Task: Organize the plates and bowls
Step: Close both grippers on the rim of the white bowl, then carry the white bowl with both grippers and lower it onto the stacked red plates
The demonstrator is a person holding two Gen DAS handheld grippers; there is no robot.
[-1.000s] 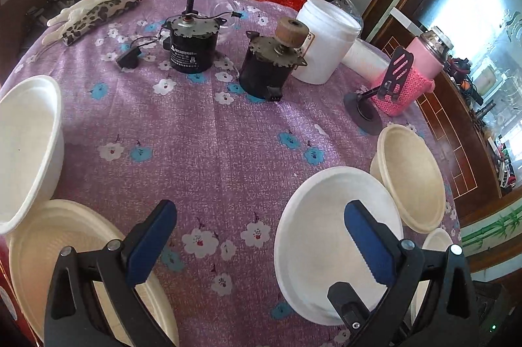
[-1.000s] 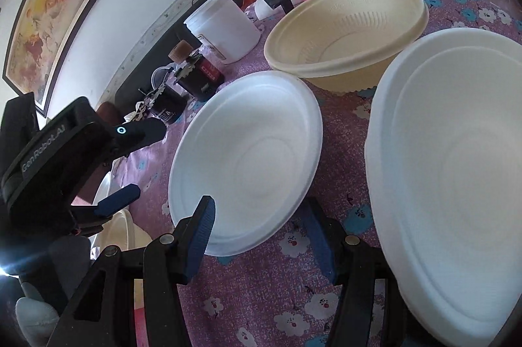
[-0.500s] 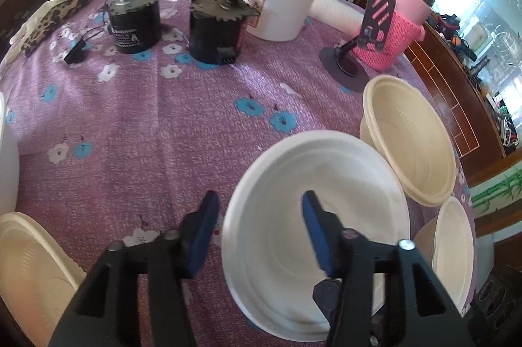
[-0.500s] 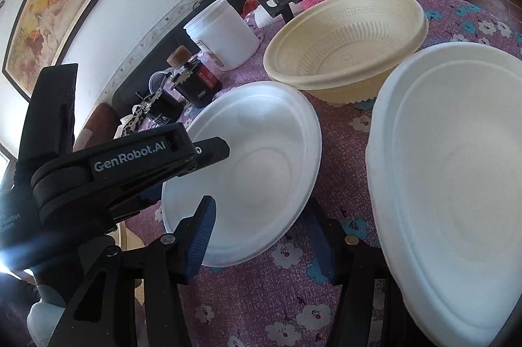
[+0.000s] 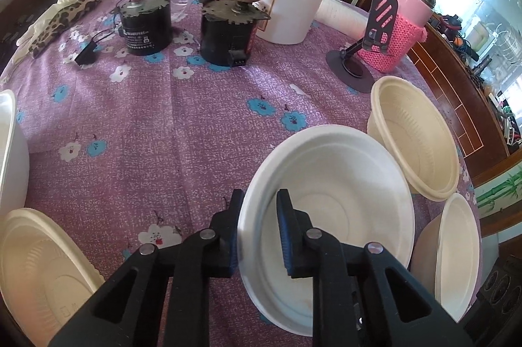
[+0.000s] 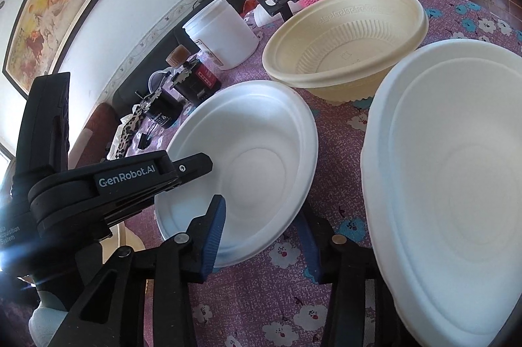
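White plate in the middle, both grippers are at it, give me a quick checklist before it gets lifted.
1. Left gripper straddles the rim of the white plate, one finger inside and one outside, jaws closing: ok.
2. Right gripper straddles the plate's near rim, jaws closing, pads not yet pressing: not ok.
3. Plate is empty: ok.
4. Cream bowl apart from the plate: cannot tell, the rims look very close.
5. Large white bowl clear of the right gripper's outer finger: cannot tell.
6. Firm hold by the left gripper: cannot tell.
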